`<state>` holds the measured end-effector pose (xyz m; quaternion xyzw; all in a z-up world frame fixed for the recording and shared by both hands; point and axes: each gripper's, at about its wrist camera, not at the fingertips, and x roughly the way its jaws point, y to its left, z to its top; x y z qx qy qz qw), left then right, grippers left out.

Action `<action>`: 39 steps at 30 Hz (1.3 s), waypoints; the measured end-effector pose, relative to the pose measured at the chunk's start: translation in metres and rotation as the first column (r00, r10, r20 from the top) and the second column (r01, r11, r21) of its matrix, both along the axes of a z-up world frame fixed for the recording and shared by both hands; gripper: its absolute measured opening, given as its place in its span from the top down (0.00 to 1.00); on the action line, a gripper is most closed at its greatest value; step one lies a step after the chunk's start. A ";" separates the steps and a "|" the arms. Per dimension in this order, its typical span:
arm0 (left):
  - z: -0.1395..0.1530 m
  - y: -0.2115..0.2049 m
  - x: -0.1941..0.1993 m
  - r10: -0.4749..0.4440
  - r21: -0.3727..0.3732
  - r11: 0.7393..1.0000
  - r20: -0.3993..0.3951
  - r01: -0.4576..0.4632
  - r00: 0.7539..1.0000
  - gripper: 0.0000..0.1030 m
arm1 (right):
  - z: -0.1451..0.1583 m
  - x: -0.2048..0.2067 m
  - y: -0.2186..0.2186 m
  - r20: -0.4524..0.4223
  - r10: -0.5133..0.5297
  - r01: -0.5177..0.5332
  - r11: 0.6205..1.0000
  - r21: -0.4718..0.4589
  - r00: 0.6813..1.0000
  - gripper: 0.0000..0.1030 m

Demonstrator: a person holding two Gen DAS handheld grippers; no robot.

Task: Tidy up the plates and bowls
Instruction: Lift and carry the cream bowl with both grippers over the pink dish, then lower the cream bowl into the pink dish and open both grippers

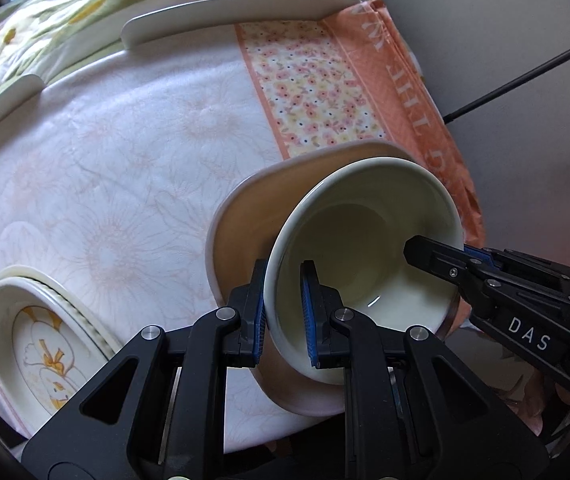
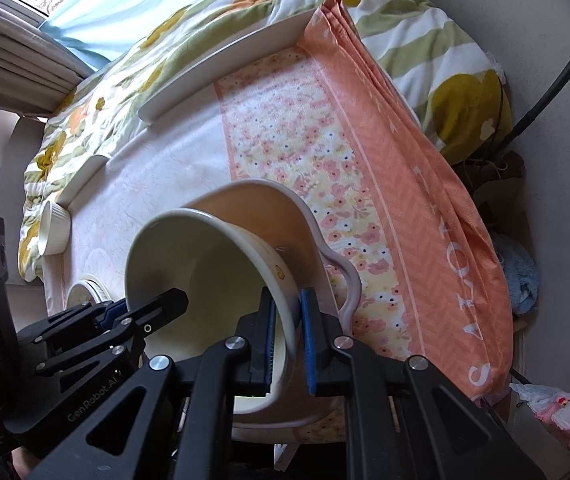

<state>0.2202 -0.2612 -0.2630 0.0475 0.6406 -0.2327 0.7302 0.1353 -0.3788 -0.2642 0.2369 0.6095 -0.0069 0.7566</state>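
While both grippers clamp it from opposite sides, the cream bowl [image 1: 365, 248] hangs tilted above a larger pinkish dish [image 1: 241, 236] that lies on the cloth-covered table [image 1: 117, 184]. The left gripper [image 1: 283, 312] pinches the bowl's near rim – one blue pad outside the wall, the other inside. In that same view the right gripper [image 1: 465, 264] comes in from the right and bites the far rim. From the right wrist view the picture mirrors: the right gripper [image 2: 288, 336] has its blue pads pressed on either side of the bowl [image 2: 205, 264] wall, and the left gripper [image 2: 133, 312] grips the rim on the left. A small yellow motif shows on the bowl's outer wall. The dish [image 2: 285, 216] under it has a wavy, lobed rim; whether the bowl's base touches it I cannot tell.

Elsewhere on the table, a stack of plates [image 1: 41, 328] with a yellow bow pattern sits at the lower left – well apart from the bowl. A long white platter [image 1: 237, 12] lies along the far edge, with another white dish's edge [image 1: 5, 96] left of it. A small ribbed ramekin [image 2: 55, 228] rests on its side near the table's left end. An orange floral cloth [image 1: 317, 84] covers the right part of the table, and a green and yellow quilt [image 2: 125, 64] lies beyond.
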 end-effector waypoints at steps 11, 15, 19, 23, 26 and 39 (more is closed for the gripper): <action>-0.010 -0.013 0.002 -0.031 0.079 0.996 0.013 0.030 0.999 0.87 | -0.007 0.003 -0.001 -0.023 0.011 -0.011 1.000 -0.003 1.000 0.89; -0.005 -0.018 0.002 -0.055 0.119 0.992 0.065 0.047 0.996 0.87 | -0.004 0.002 -0.001 -0.011 0.010 -0.010 1.000 -0.007 1.000 0.89; 0.001 -0.022 -0.001 -0.092 0.153 0.985 0.106 0.075 0.990 0.87 | -0.001 0.000 -0.002 -0.004 0.005 -0.005 1.000 -0.012 1.000 0.89; 0.013 -0.016 0.000 -0.092 0.133 0.988 0.119 0.076 0.989 0.87 | 0.006 -0.003 -0.004 0.013 -0.009 0.009 1.000 -0.013 1.000 0.89; 0.029 -0.011 0.000 -0.085 0.107 0.992 0.135 0.070 0.987 0.87 | 0.021 -0.007 -0.008 0.052 -0.018 0.018 1.000 0.000 0.998 0.89; 0.093 0.085 -0.005 0.244 -0.071 0.970 0.289 -0.233 0.926 0.00 | 0.077 0.020 0.015 0.218 0.160 -0.155 0.987 -0.040 0.963 0.17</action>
